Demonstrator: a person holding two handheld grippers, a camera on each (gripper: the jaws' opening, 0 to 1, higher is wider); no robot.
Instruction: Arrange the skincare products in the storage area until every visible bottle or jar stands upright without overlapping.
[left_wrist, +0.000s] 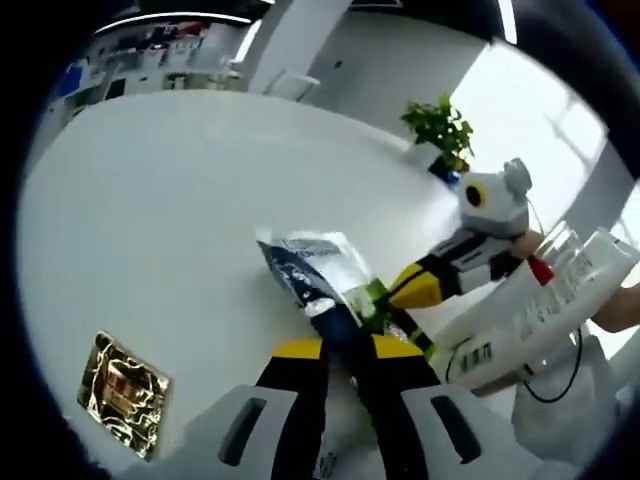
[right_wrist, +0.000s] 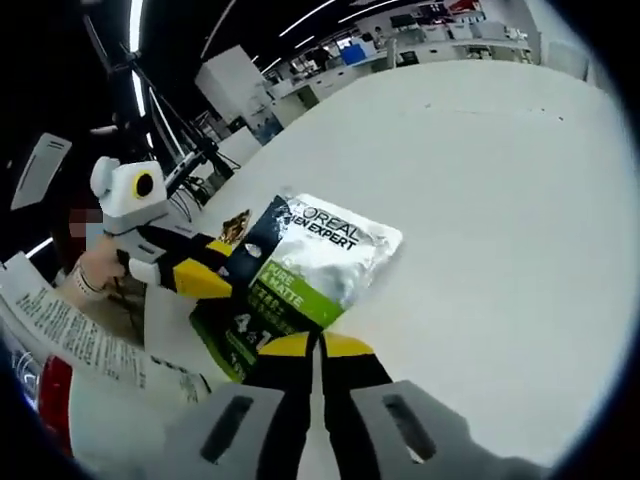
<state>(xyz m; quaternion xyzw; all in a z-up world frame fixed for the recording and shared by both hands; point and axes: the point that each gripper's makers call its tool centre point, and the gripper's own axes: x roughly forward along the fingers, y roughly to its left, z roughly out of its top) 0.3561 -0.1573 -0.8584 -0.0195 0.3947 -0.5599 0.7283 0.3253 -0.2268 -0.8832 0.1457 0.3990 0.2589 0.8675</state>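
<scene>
The skincare pouch (right_wrist: 300, 262), a flat silver, dark and green sachet, lies on the white table (right_wrist: 500, 180) and reaches right up to the tips of the right gripper (right_wrist: 320, 345), its bottom edge meeting them. The jaws stand pressed together with no gap showing, apparently pinching that edge, though the contact itself is hidden. The pouch looks light, soft and glossy, so I judge it will flop and may slip; a sealed edge seems the safest hold, and standing it upright could need support from both sides.

In the left gripper view the same pouch (left_wrist: 312, 265) sits just beyond the left gripper (left_wrist: 345, 350), whose jaws also stand closed together at its near end; whether they clamp the film cannot be told. The other gripper comes in from the right, meeting the pouch beside those tips. A white tube with printed text (left_wrist: 535, 315) and a red cap lies further right of the fingers.

A gold foil sachet (left_wrist: 123, 392) rests well to the left. A potted plant (left_wrist: 440, 135) stands at the table's far edge, with office desks beyond.
</scene>
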